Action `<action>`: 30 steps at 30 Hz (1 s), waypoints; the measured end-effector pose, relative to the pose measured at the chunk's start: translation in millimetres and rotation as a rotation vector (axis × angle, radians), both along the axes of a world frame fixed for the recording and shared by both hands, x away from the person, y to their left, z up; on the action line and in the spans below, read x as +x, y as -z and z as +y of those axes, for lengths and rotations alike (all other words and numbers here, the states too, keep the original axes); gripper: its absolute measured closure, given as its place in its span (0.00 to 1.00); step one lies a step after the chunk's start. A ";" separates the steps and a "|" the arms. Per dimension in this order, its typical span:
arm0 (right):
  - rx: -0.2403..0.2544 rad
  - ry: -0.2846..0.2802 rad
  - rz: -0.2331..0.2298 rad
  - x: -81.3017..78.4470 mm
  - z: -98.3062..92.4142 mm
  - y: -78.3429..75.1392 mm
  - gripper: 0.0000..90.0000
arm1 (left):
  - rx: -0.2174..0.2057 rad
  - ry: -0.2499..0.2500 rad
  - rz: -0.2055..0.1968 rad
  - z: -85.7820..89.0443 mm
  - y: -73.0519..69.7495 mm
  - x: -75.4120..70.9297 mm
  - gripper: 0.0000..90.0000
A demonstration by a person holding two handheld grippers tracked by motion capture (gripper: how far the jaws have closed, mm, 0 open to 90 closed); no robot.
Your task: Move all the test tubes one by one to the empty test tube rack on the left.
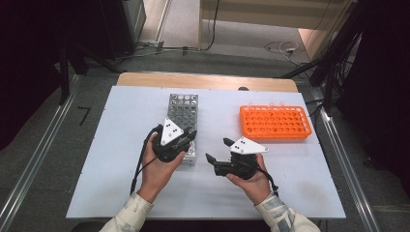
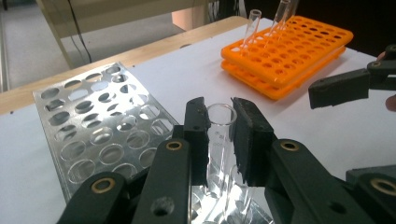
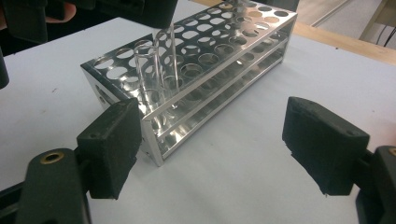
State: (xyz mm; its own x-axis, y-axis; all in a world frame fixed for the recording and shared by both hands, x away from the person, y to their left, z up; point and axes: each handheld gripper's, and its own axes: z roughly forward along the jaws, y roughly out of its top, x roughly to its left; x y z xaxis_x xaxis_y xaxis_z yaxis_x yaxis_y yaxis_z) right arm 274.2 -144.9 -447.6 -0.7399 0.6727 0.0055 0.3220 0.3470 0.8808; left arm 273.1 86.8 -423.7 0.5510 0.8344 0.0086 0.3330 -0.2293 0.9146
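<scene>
A clear glass test tube point(image 2: 218, 140) stands between the pads of my left gripper point(image 2: 219, 112), which is shut on it over the near end of the metal rack point(image 1: 183, 108). In the right gripper view the held tube point(image 3: 166, 53) leans slightly with its lower end in a hole of the rack point(image 3: 224, 46). A second tube point(image 3: 141, 70) stands in the rack beside it. My right gripper point(image 1: 217, 150) is open, level above the table to the right of the rack, with its jaws pointing at the rack's near end and nothing between them.
An orange plastic rack point(image 1: 275, 122) sits at the back right of the white board point(image 1: 121, 183), with two clear tubes point(image 2: 251, 25) standing in its far row. Bare board lies between the two racks and along the front edge.
</scene>
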 end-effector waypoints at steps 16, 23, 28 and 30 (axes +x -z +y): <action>-0.008 -0.003 0.005 0.7 0.3 1.1 0.21 | -0.011 0.002 0.076 1.1 7.1 2.0 0.83; -0.005 0.001 0.005 0.9 -0.1 0.9 0.21 | -0.050 0.013 0.083 3.6 5.0 1.8 0.79; -0.005 0.007 0.006 1.4 -1.2 0.6 0.21 | -0.095 0.027 0.075 5.5 1.2 -0.3 0.70; -0.006 0.011 0.002 2.3 -2.2 0.5 0.21 | -0.094 0.025 0.060 5.4 -0.4 -1.7 0.66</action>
